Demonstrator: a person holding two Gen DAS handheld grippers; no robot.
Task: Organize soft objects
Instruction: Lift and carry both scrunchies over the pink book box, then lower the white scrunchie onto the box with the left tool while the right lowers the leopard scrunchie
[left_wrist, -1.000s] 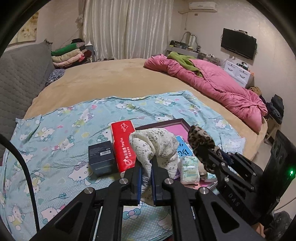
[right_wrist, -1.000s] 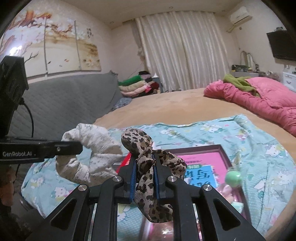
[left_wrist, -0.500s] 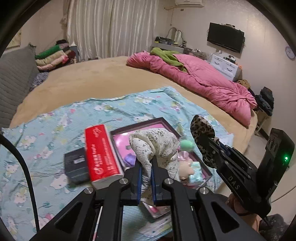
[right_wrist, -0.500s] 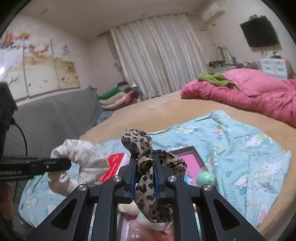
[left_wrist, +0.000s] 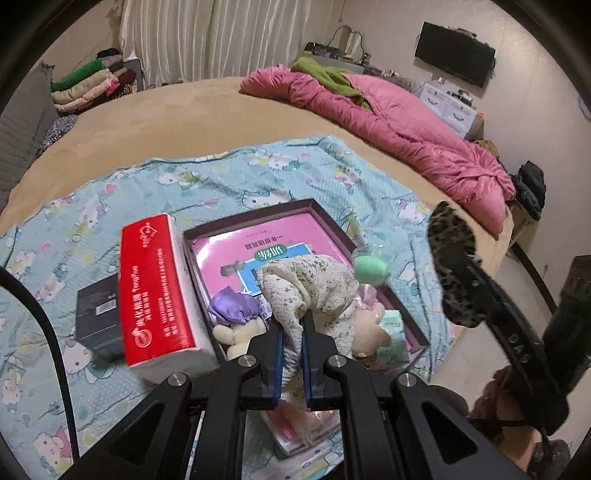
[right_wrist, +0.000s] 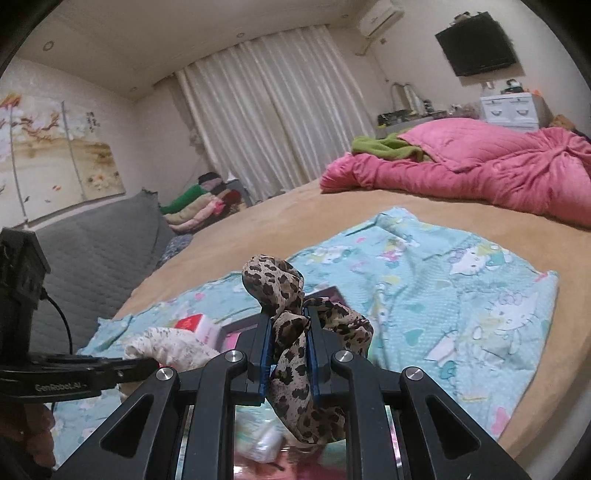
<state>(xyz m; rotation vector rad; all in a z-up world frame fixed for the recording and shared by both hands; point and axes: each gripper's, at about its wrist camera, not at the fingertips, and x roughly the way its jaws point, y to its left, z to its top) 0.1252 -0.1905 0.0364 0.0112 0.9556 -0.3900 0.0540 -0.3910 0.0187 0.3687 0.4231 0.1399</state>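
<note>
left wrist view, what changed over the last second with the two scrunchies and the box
Both grippers carried their loads over the dark box: it now sits under the left gripper, nearer and larger, with the toys inside in view. Nothing was taken or let go: the left gripper stays shut on the floral scrunchie, the right gripper on the leopard scrunchie. The red tissue pack stayed beside the box.

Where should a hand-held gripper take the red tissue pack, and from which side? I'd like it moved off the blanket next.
Probably across the short width of the red tissue pack, coming from above. It lies flat on the blanket with its long red face up; the tray crowds one long side and the black box the other, so side approaches look blocked. Both hand-held grippers are already shut on scrunchies.
</note>
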